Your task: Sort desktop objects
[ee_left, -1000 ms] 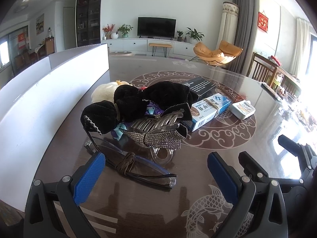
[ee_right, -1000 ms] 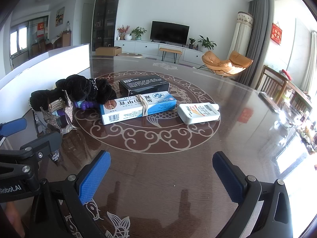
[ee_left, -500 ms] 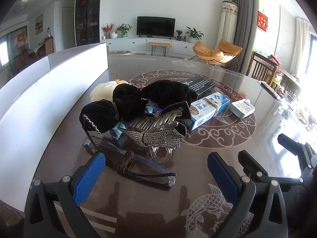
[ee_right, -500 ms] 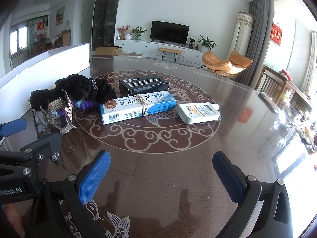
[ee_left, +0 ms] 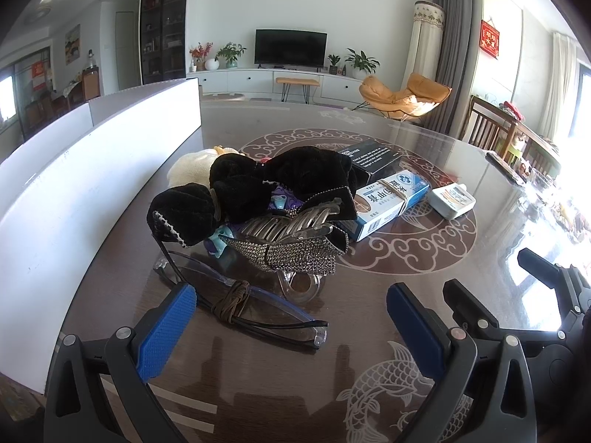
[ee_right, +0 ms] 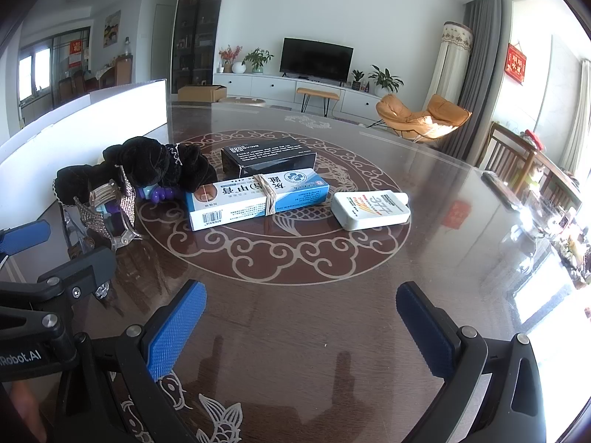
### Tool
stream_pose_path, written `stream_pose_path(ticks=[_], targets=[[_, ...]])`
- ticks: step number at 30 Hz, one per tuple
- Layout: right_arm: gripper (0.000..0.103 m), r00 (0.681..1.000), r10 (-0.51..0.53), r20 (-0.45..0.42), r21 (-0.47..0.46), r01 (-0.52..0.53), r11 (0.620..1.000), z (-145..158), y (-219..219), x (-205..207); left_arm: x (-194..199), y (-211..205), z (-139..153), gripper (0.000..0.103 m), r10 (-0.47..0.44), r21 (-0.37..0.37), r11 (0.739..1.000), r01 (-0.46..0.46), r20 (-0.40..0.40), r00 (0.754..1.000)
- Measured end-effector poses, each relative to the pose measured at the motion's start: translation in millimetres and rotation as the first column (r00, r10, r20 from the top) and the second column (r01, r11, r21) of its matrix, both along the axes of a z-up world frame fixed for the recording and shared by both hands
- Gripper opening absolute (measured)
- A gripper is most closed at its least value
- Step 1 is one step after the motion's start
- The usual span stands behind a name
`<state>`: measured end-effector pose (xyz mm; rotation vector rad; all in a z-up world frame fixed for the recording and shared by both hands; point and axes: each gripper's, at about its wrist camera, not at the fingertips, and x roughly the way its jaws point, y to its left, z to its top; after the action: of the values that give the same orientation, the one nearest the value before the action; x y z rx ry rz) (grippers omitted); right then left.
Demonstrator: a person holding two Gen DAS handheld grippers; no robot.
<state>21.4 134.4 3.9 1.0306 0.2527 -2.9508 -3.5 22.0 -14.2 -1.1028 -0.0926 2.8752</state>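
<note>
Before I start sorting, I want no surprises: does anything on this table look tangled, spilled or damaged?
Nothing looks spilled or broken. The hair accessories sit heaped in one tangle, with the folded glasses partly tucked under it. The blue-and-white box has a band around its middle. Both grippers, left and right, are open and empty.

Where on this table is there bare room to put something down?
Bare wood lies between the right hand-held gripper and the blue box, and right of the white bottle. Crowded by the hair-accessory pile and glasses.
</note>
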Motion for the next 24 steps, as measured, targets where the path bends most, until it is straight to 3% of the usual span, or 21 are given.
stream_pose_path(ticks=[24], targets=[[0.103, 0.997, -0.001, 0.073, 0.042, -0.002, 0.999, -9, -6, -10, -9, -10, -12, 0.103, 0.036, 0.001, 0.999, -0.036, 0.083, 0.996]])
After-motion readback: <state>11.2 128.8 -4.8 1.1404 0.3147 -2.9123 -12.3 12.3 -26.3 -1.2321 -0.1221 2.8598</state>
